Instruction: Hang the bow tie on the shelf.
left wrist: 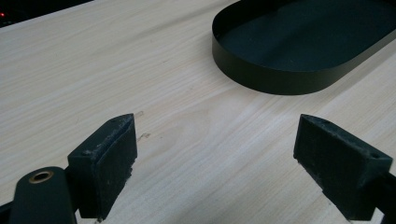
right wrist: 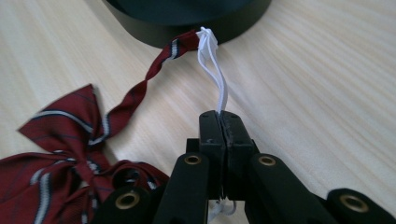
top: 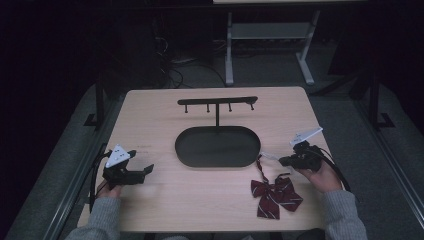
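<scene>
Right now the right hand-held gripper (right wrist: pixel 223 122), lower right of the high view, is clamped on the white elastic loop (right wrist: pixel 215 74) of a dark red striped bow tie (top: pixel 274 195). Bow lies on the wooden surface (top: pixel 200 195) at lower centre-right, strap running up toward the black oval tray (top: pixel 218 146). Left hand-held gripper (left wrist: pixel 215 158), lower left, jaws wide apart, empty, over bare surface near the tray. Black hook rack (top: pixel 217 101) stands behind the tray.

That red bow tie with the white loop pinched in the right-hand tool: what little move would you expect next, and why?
Probably lift it toward the hook rack. The right gripper is shut on the white elastic loop, while the bow tie lies on the table; the left gripper is open.
</scene>
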The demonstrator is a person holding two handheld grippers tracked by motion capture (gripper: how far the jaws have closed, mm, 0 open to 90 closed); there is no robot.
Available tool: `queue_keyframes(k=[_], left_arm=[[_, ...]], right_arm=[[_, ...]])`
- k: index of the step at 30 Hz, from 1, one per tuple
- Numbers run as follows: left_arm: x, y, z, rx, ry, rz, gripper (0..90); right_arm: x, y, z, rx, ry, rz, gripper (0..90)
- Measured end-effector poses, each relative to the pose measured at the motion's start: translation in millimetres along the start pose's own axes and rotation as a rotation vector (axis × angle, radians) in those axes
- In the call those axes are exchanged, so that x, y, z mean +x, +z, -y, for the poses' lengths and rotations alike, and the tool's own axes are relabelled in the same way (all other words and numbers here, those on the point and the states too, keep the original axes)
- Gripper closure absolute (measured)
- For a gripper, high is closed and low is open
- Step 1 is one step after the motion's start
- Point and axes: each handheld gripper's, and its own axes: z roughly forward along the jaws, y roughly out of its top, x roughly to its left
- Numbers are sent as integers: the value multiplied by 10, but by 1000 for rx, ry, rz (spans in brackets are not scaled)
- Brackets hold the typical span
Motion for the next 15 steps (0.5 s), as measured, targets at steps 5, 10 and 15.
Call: queue_keyframes(k=[5,10,15], left_arm=[[-4,-3,-1,2,1,-2,130],[2,-4,0,0,-1,-2,130],[-11,7,-1,1,4,1,130]], right_arm=[[103,-117,-29,-29,-19,-1,886],[145,-193,-53,-45,-35,-4,886],[227,-292,-130,-62,-56,1,887]])
